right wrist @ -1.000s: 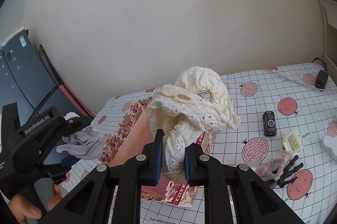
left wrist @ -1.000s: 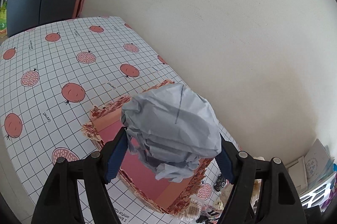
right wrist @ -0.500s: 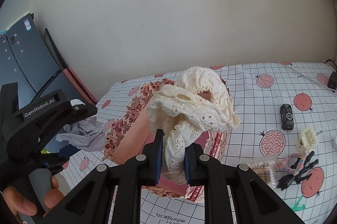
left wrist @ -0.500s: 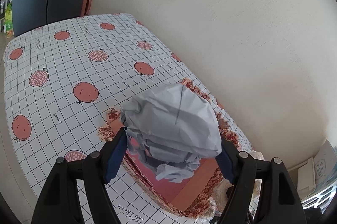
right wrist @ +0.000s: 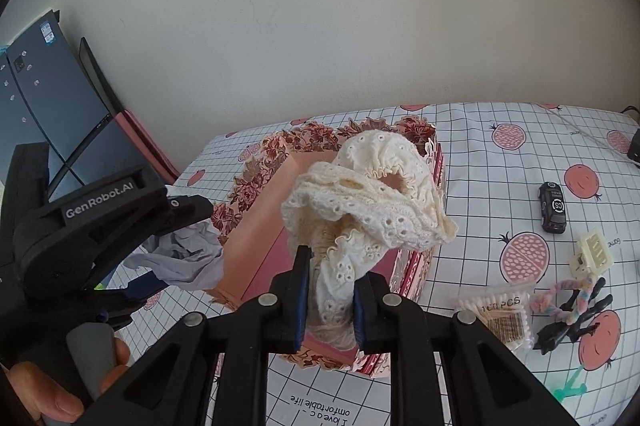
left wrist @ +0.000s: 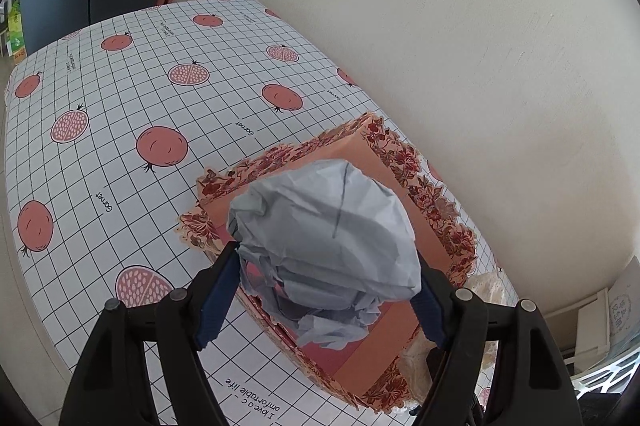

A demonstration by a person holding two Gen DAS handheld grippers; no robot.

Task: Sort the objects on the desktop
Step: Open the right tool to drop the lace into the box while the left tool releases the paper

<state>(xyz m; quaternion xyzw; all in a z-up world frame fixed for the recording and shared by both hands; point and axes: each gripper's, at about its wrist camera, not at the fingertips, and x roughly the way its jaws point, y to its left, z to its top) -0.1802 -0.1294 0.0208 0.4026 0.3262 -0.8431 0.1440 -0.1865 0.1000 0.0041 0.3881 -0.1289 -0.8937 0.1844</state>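
Both tongs sank nearer the box point(left wrist: 372, 350); left point(left wrist: 320, 300) grips grey cloth point(left wrist: 328, 234); right point(right wrist: 330, 300), opening, holds lace point(right wrist: 372, 202).

Left tongs point(left wrist: 326, 300) wide & angled down; right tongs point(right wrist: 330, 296) opening, prob. just barely.

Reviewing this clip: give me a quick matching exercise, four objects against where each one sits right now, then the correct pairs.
Things:
1. grey-blue cloth
2. cream lace cloth
3. toy car
4. cotton swab packet

Places:
A. on the tablecloth, next to a black hair clip
B. between the right gripper pads, over the floral box
C. alone on the tablecloth, beside a printed pomegranate
D. between the left gripper pads

Pairs: 1-D, 2-B, 3-C, 4-A
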